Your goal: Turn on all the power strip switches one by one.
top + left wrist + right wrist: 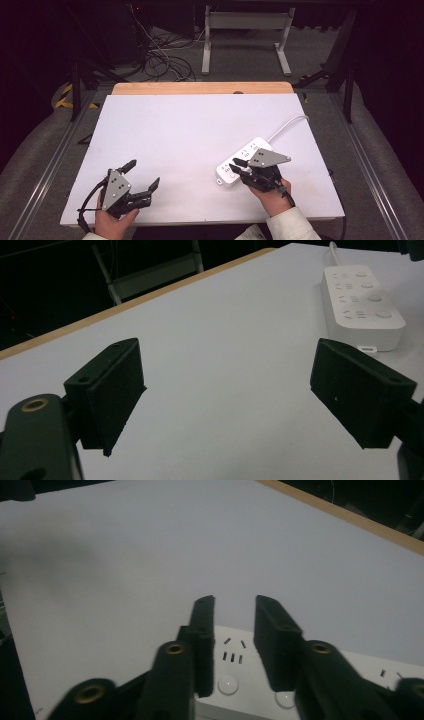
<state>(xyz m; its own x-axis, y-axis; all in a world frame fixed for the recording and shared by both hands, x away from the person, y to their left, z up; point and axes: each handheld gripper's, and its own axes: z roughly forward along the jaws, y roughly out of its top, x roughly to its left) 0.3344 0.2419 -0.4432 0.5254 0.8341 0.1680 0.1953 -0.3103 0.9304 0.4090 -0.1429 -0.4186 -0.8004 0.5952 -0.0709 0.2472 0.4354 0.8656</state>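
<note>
Two grippers are seen low in frame: the left gripper (143, 174) spread wide over bare white board (190, 135), the right gripper (237, 165) part-open above the white plastic power strip (240, 162) at lower right, its near end hidden.

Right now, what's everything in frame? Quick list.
Power strip: 1, white, right side of the table, under the right gripper.
Cord: 1, white, runs from the strip toward the table's right edge.
Table: 1, white top, wooden far edge.
Cables: several, dark and white, on the floor beyond the table.
Frame: 1, grey, on the floor behind.
Left gripper: 1, black, jaws wide apart, near left.
Right gripper: 1, black, narrow gap, over the strip.
</note>
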